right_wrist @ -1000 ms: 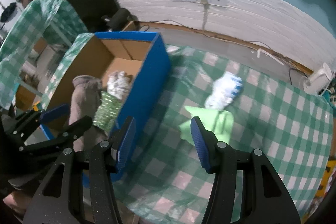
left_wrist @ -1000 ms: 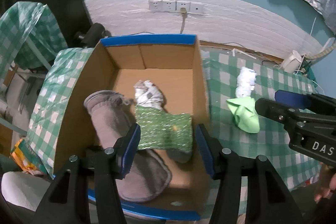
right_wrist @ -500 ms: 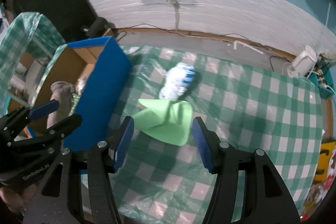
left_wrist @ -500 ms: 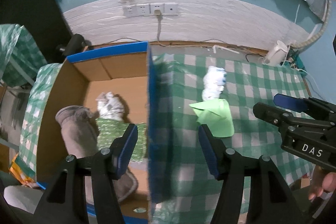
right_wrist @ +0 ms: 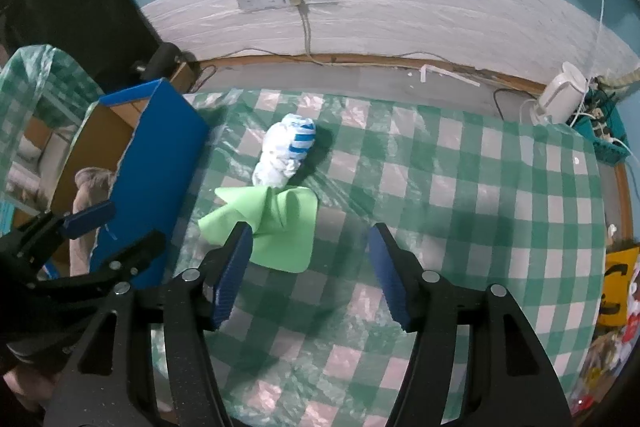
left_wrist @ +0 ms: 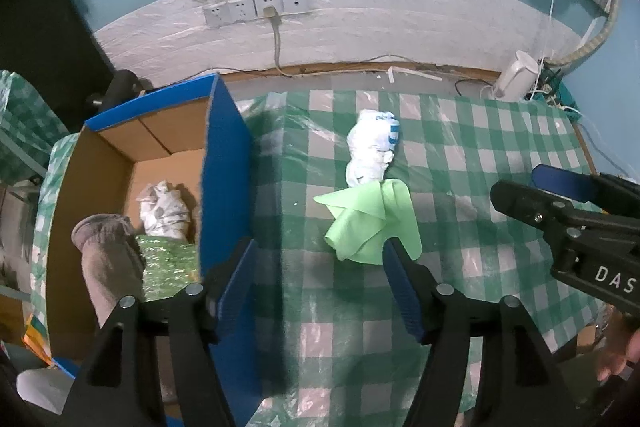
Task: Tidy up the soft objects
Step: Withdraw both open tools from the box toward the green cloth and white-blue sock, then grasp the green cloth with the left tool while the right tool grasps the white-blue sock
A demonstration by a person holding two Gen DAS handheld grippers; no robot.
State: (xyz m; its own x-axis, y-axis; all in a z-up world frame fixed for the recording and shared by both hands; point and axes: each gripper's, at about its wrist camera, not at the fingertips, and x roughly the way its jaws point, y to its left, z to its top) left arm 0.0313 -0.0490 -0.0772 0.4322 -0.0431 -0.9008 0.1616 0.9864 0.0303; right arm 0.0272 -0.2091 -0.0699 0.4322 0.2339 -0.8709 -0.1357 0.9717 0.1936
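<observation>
A light green cloth [left_wrist: 370, 221] lies crumpled on the checked table, also in the right wrist view [right_wrist: 272, 227]. A white and blue rolled sock [left_wrist: 372, 147] lies just beyond it, touching its far edge [right_wrist: 286, 153]. A cardboard box with blue outer walls [left_wrist: 222, 171] stands at the left and holds a grey slipper [left_wrist: 108, 255], a glittery green piece [left_wrist: 168, 263] and a white bundle [left_wrist: 162, 211]. My left gripper [left_wrist: 326, 285] is open and empty, above the table beside the box. My right gripper [right_wrist: 310, 275] is open and empty, just right of the green cloth.
The table has a green and white checked plastic cover [right_wrist: 460, 187]. The wall with sockets [left_wrist: 256, 7] is behind it. A white kettle [right_wrist: 562, 93] and cables sit at the back right. A yellow bag [right_wrist: 616, 279] is past the table's right edge.
Both grippers have moved right, away from the box and over the table. The green cloth and the sock are now nearer the centre of both views. Both stayed open.
</observation>
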